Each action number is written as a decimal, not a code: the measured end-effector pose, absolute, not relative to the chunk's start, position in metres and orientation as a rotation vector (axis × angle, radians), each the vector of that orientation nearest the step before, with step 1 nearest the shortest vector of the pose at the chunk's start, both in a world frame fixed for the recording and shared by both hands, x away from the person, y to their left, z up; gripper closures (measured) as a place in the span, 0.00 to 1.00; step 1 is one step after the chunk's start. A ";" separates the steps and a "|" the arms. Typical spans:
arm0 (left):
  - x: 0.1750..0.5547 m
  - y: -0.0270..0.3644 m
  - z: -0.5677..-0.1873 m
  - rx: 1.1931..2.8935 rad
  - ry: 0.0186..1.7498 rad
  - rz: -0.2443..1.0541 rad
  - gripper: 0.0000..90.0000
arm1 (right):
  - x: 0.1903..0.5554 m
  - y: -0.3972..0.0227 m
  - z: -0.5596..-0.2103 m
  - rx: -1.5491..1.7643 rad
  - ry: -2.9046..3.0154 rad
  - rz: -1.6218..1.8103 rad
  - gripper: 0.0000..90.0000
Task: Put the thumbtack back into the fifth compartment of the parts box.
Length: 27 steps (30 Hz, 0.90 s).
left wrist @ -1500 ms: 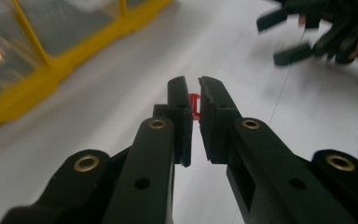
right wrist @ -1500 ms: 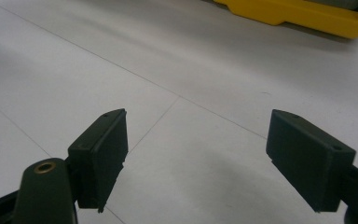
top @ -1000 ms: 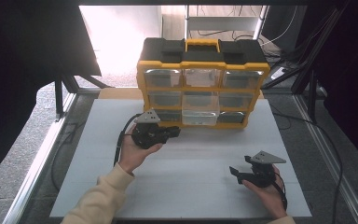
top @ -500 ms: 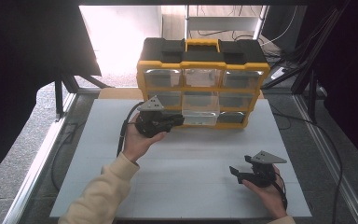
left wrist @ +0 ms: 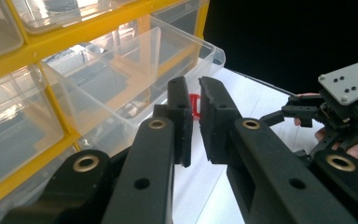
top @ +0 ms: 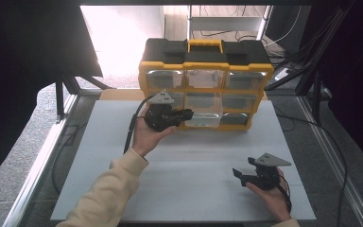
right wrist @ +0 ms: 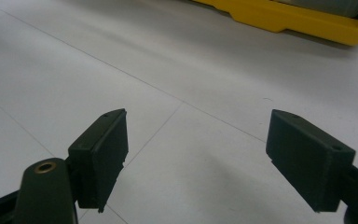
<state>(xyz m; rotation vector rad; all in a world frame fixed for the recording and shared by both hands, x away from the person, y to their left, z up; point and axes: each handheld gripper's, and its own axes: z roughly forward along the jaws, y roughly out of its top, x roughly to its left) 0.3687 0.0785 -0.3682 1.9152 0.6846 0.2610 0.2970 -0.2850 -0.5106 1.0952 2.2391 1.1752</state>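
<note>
A yellow and black organizer (top: 205, 85) with clear drawers stands at the back of the white table (top: 184, 165). One clear drawer (top: 203, 119) in its lowest row is pulled out; its divided inside (left wrist: 135, 60) lies just ahead of my left jaws. My left gripper (top: 188, 114) is held off the table at that drawer's left front corner. In the left gripper view it (left wrist: 193, 88) is shut on a small red piece (left wrist: 194, 106) pinched near the tips. My right gripper (top: 244, 168) rests low at the table's right front, open (right wrist: 196, 140), with nothing between its jaws.
The organizer's yellow base (right wrist: 303, 21) runs along the far side of the right gripper view. A black cable (top: 131, 127) trails from the left gripper. Metal frame rails (top: 42, 156) border the table. The right hand and gripper (left wrist: 335, 105) appear beyond my left jaws.
My left gripper has risen and moved away from the person and to the right, up to the pulled-out drawer. The right gripper has stayed in place.
</note>
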 end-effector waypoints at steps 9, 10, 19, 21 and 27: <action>0.379 0.071 -0.367 1.915 0.695 0.271 0.91 | 0.297 -0.285 -0.510 1.092 2.240 1.182 0.23; 0.381 0.070 -0.366 1.914 0.703 0.274 0.91 | 0.297 -0.285 -0.510 1.090 2.241 1.187 0.23; 0.394 0.066 -0.364 1.907 0.723 0.274 0.91 | 0.298 -0.282 -0.510 1.080 2.247 1.187 0.24; 0.397 0.065 -0.364 1.903 0.728 0.271 0.91 | 0.299 -0.282 -0.510 1.079 2.248 1.186 0.23; 0.409 0.059 -0.363 1.914 0.745 0.267 0.91 | 0.300 -0.281 -0.510 1.076 2.254 1.185 0.24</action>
